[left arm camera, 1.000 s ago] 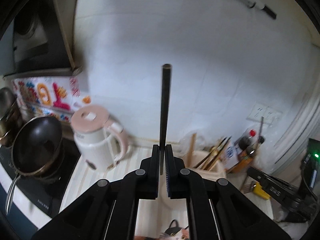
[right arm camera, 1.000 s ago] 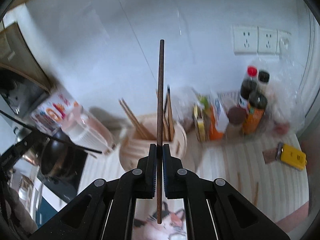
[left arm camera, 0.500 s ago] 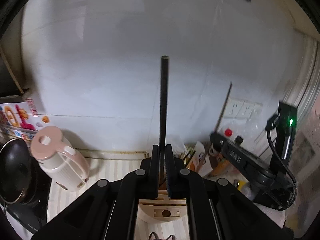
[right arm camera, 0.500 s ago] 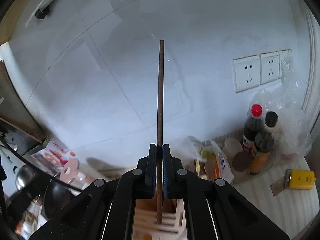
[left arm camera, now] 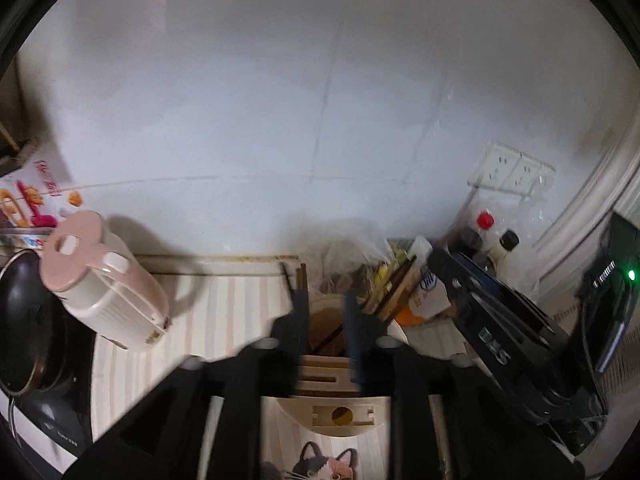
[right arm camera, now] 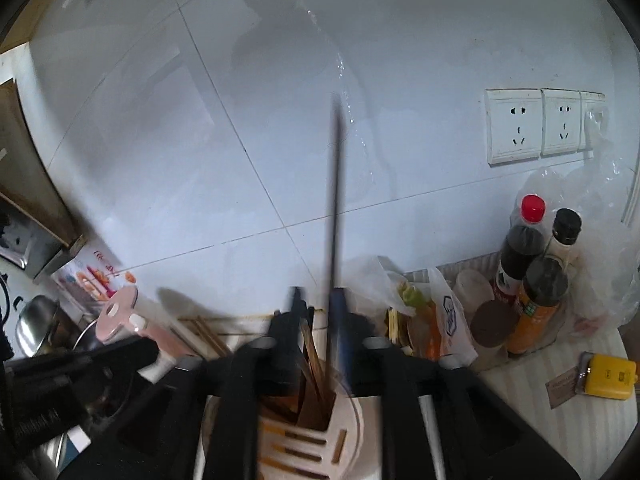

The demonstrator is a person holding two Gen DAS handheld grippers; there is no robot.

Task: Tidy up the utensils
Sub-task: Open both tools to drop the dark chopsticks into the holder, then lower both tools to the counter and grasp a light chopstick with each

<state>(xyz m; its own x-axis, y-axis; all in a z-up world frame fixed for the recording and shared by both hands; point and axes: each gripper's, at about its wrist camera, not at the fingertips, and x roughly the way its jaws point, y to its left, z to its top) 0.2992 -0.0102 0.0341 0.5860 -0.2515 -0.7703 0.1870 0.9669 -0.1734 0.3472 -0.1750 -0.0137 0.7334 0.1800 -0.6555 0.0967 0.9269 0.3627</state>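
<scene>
We are opening both pairs of jaws over the cream utensil holder [right arm camera: 320, 436], which sits just below and ahead of each gripper. The right gripper [right arm camera: 320, 336] is releasing a dark chopstick [right arm camera: 335, 208], standing upright against one pad, lower end in the holder. The left gripper [left arm camera: 326, 320] is holding nothing. The kettle [left arm camera: 100, 280] stands left, the bottles [right arm camera: 532, 280] right, both clear.

A white tiled wall [right arm camera: 280, 120] fills most of both views, its grout lines running slantwise. Sockets [right arm camera: 536, 124] sit at the right of the right wrist view. Below lies a pale striped counter [left arm camera: 236, 312]. A pink kettle [left arm camera: 100, 280] stands at lower left of the left wrist view, by a dark pan [left arm camera: 24, 312]. Bottles [right arm camera: 532, 280] and clear bags [right arm camera: 600, 240] crowd the right; the bags' contents are too blurred to tell.
</scene>
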